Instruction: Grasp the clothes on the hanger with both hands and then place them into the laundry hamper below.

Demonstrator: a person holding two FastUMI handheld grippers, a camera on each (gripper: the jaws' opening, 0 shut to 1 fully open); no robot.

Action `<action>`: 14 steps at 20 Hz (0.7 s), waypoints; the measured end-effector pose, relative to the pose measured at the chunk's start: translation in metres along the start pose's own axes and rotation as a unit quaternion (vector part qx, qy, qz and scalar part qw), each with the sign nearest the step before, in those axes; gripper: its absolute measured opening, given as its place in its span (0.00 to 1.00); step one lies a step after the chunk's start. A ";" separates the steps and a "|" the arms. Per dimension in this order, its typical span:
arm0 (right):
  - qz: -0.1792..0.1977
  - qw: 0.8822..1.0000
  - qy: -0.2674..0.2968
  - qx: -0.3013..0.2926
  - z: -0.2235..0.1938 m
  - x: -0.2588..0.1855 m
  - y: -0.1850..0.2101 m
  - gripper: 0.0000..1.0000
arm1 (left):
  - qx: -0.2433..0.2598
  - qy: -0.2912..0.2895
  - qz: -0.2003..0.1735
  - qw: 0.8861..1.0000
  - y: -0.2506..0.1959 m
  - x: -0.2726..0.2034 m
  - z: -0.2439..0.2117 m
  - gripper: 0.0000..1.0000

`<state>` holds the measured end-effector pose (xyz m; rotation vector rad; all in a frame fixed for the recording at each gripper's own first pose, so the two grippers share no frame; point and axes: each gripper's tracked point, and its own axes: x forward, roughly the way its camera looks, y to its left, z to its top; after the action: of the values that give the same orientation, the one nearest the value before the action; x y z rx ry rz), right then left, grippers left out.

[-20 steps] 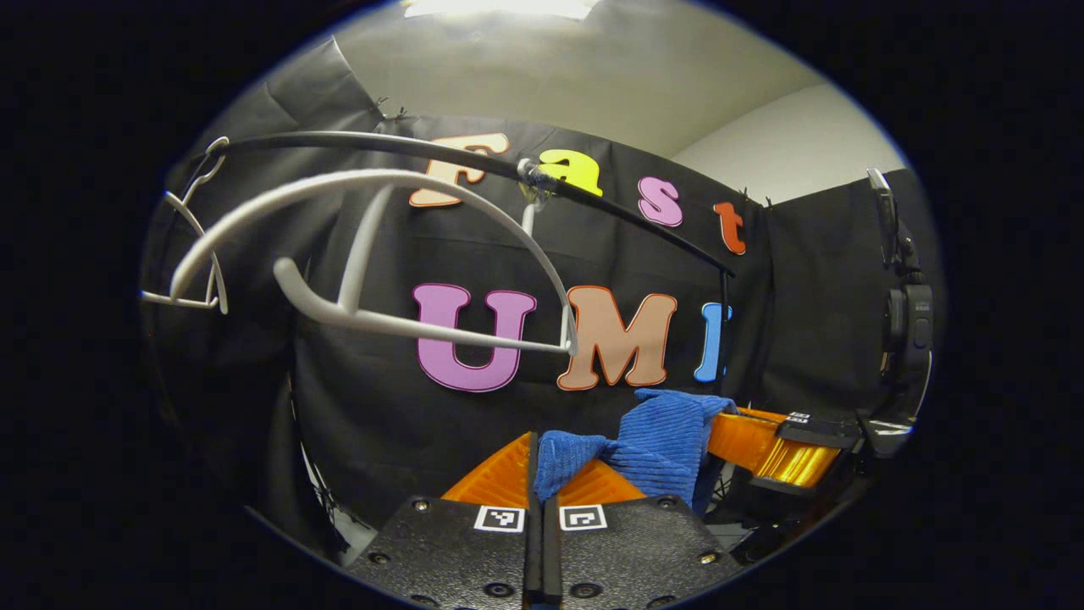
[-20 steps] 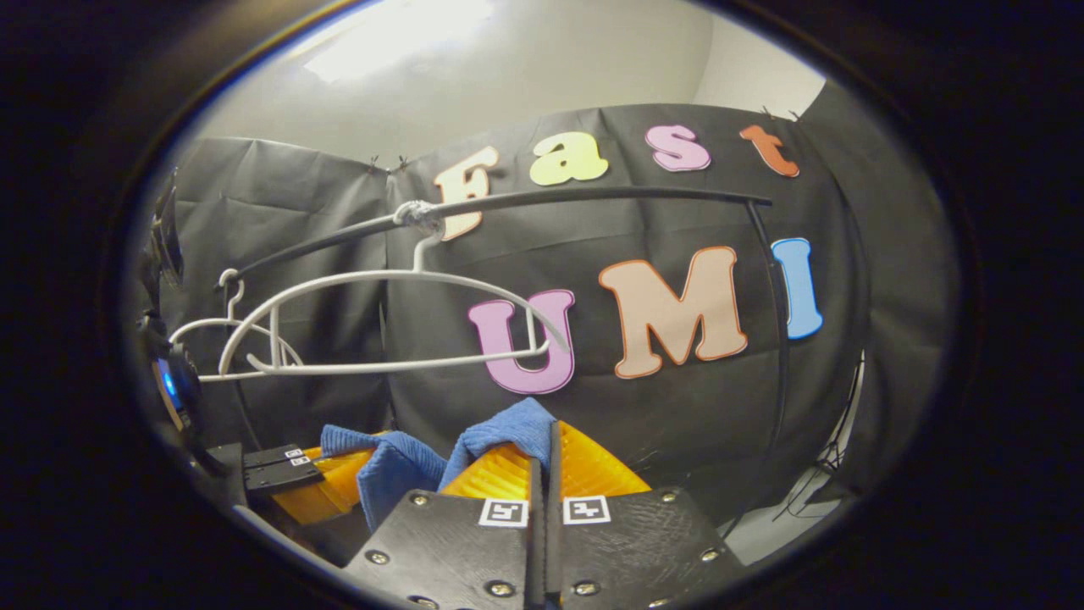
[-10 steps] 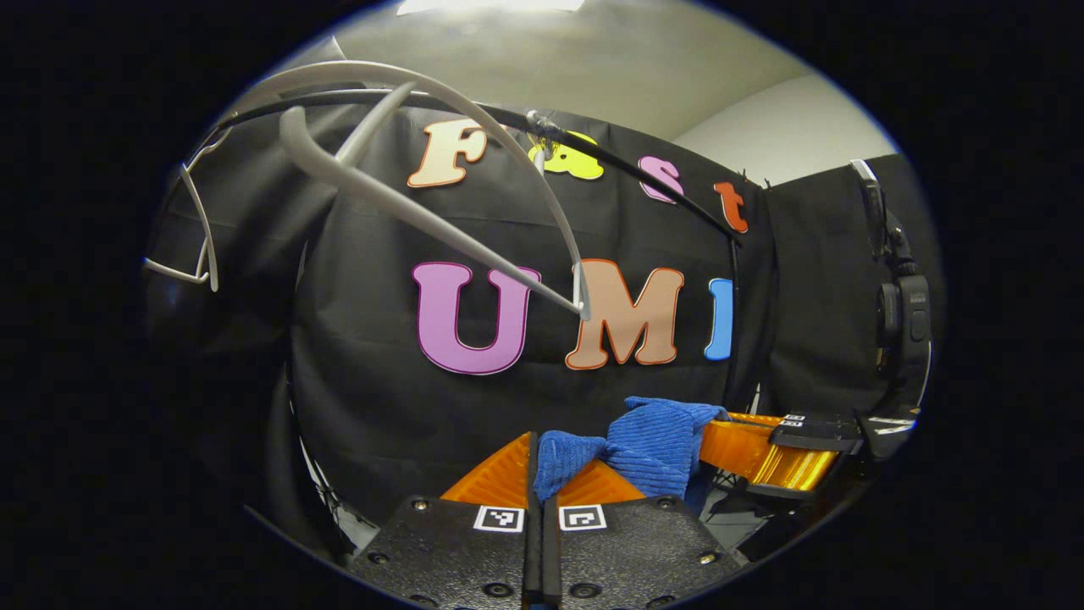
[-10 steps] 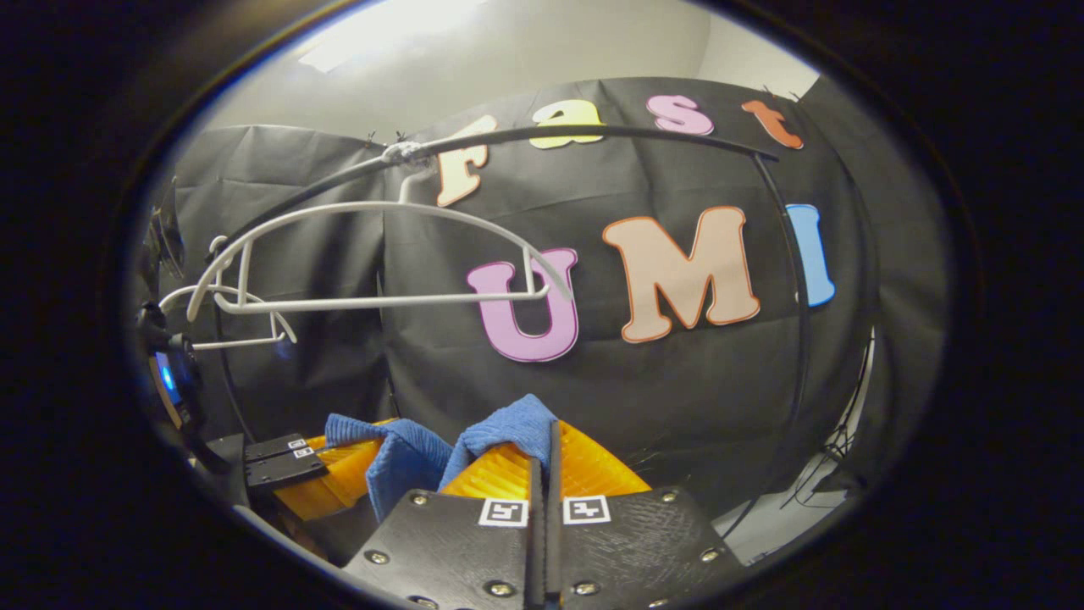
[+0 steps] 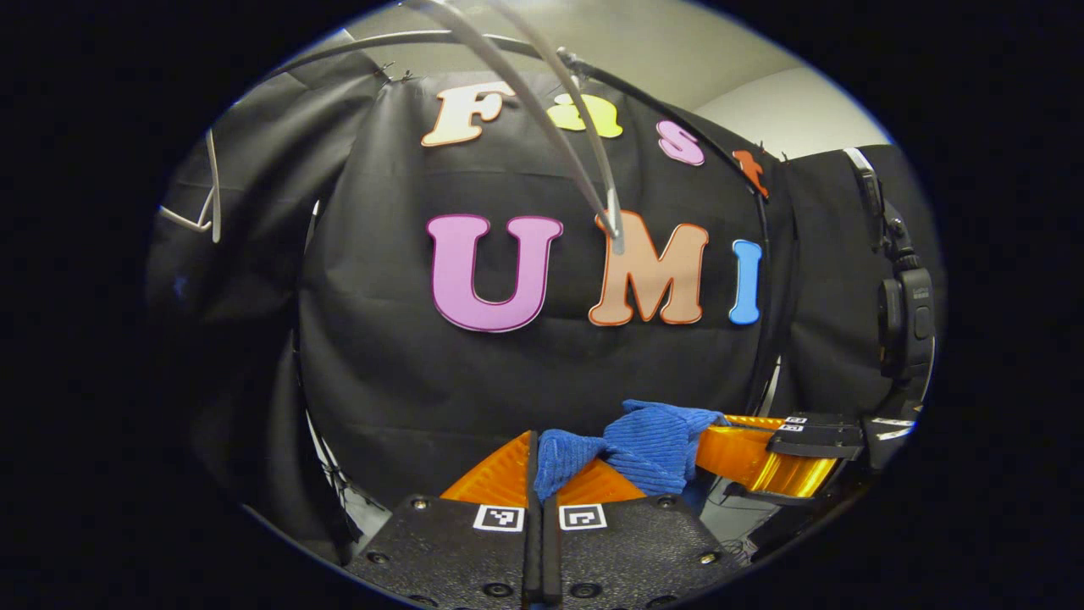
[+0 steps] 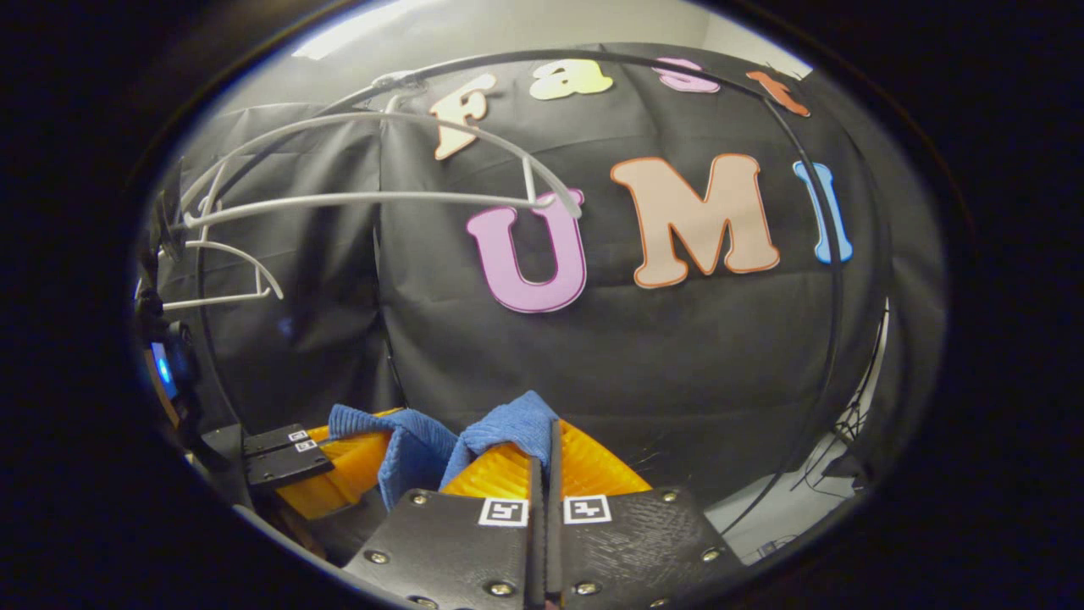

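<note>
Blue ribbed cloth garment stretched between both grippers, below the bare white plastic hanger.

The left gripper has its jaws closed on one end of the garment; the right gripper is clamped on the other end. The cloth's long axis runs left to right between them, sagging a little in the middle. The hanger hangs from the black rail above, well apart from the cloth. The black cloth wall stands near behind; the room below is probably open, though it is dim.
</note>
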<state>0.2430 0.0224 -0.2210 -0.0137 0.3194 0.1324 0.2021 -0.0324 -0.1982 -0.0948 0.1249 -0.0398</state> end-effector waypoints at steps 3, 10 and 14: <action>-0.005 1.000 0.022 0.000 -0.023 0.015 -0.007 0.00 | -0.004 0.034 0.011 0.999 0.010 0.008 -0.028 0.01; -0.025 0.995 0.094 -0.014 -0.097 0.026 -0.021 0.03 | -0.016 0.113 0.031 0.993 0.027 0.012 -0.106 0.04; -0.035 0.990 0.133 -0.015 -0.146 0.030 -0.027 0.03 | -0.028 0.173 0.039 0.984 0.034 0.008 -0.157 0.04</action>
<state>0.2293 -0.0054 -0.3696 -0.0725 0.5831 0.0660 0.1909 -0.0135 -0.3577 -0.1391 0.4776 0.0254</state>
